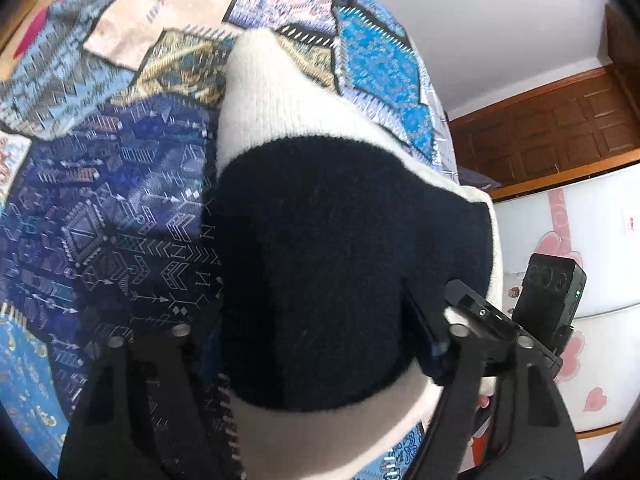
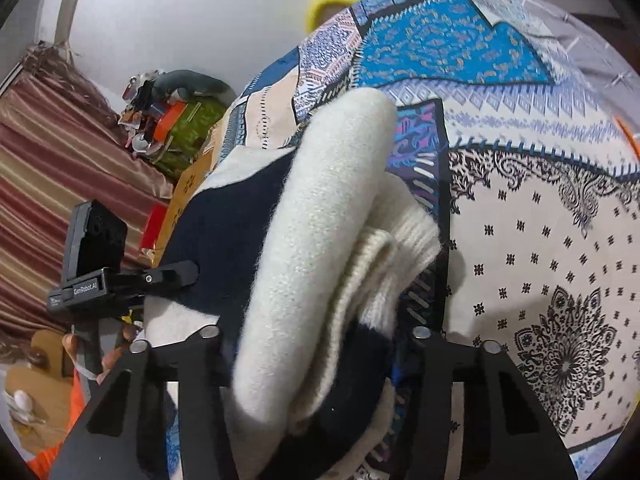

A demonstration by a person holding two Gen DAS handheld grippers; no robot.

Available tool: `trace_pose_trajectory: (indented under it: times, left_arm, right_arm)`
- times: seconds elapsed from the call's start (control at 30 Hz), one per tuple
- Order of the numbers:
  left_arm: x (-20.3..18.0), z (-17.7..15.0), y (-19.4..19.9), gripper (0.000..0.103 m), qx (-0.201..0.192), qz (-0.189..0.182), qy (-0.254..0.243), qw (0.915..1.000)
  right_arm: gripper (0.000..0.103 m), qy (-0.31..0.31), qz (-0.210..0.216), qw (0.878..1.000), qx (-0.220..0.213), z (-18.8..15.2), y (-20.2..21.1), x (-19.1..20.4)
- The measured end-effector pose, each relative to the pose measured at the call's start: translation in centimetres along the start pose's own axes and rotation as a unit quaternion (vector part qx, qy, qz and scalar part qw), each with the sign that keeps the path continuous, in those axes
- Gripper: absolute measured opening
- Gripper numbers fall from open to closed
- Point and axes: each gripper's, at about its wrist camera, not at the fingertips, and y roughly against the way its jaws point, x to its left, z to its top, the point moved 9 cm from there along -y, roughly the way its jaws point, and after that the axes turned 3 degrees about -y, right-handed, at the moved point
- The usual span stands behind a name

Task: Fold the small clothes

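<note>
A small cream and navy knit garment [image 1: 328, 264] hangs bunched over the patchwork bedspread [image 1: 100, 208]. My left gripper [image 1: 316, 344] is shut on its navy part, the cloth filling the space between the fingers. In the right wrist view the same garment [image 2: 320, 240] shows as a thick cream fold over navy. My right gripper [image 2: 316, 344] is shut on that fold. The other gripper [image 2: 120, 280] shows at the left of the right wrist view, holding the garment's far edge. The fingertips of both grippers are hidden by cloth.
The bedspread [image 2: 540, 220] spreads right and ahead. A wooden cabinet [image 1: 560, 120] and a white pink-patterned panel [image 1: 568, 240] stand past the bed's right edge. Striped curtains [image 2: 60, 168], a cluttered pile [image 2: 172, 120] and a yellow object [image 2: 328, 4] lie beyond the bed's left side.
</note>
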Motion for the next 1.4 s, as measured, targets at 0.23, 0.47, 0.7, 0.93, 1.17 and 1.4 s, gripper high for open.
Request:
trace_pose_trajectory:
  times: [0.23, 0.47, 0.7, 0.93, 1.17, 1.4]
  left_arm:
    - [-1.6, 0.1, 5.0, 0.062, -0.041, 0.018, -0.048, 0.9978]
    - [-0.8, -0.4, 10.7, 0.062, -0.082, 0.021, -0.056, 0.9948]
    - [2.5, -1.7, 13.4, 0.062, -0.089, 0.030, -0.039, 0.9948]
    - [7.0, -4.2, 10.8, 0.062, -0.048, 0.039, -0.004, 0.9980]
    - [9.1, -5.4, 9.1, 0.064, -0.039, 0.036, 0.012, 0.9985]
    - [9.7, -4.7, 11.8, 0.065, -0.085, 0.121, -0.036, 0.9883]
  right_arm:
    - [0.042, 0.022, 0.013, 1.000, -0.016, 0.9, 1.1, 3.5]
    - [0.042, 0.060, 0.027, 0.997, -0.029, 1.6, 1.4, 8.7]
    - [0.042, 0.074, 0.034, 0.997, -0.010, 0.5, -1.2, 11.6]
    - [0.042, 0.055, 0.023, 0.997, 0.039, -2.0, -5.7, 10.5]
    - [0.047, 0.058, -0.008, 0.997, 0.057, -2.8, -6.9, 8.7]
    - [0.050, 0.108, -0.050, 0.993, 0.026, -2.3, -3.4, 9.3]
